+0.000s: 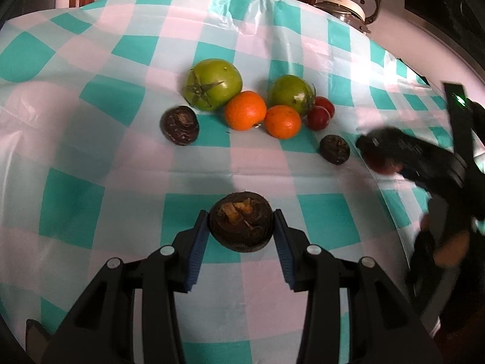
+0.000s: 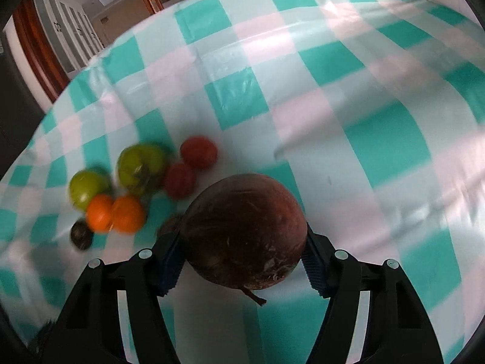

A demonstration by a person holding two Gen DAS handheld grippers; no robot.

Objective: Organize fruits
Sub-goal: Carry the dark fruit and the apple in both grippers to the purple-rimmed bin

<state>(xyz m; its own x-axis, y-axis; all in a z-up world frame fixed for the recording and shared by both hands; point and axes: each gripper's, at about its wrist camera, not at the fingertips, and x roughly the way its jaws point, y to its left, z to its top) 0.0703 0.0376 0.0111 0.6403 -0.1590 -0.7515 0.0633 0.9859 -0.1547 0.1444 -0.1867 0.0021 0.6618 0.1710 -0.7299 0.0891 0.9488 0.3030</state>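
I see the surface (image 1: 91, 157) under its teal, pink and white checked cloth filling both views. My left tool (image 1: 241, 227) is clamped on a dark brown round fruit (image 1: 241, 227), its blue pads pressed to both sides, low over the cloth near me. My right tool (image 2: 244, 248) is pinching a large reddish-brown fruit (image 2: 245, 230) between its pads; in the left view that tool (image 1: 379, 154) shows blurred at the right edge. Beyond, the fruits sit in a loose cluster: two green tomatoes (image 1: 212, 84) (image 1: 291, 92), then two oranges (image 1: 245, 110) (image 1: 282, 121) touching each other in front of them, and two small red fruits (image 1: 319, 117) (image 1: 325, 105) just to the right. One dark brown fruit (image 1: 179, 125) lies left of the oranges, a smaller one (image 1: 335, 148) near my right tool.
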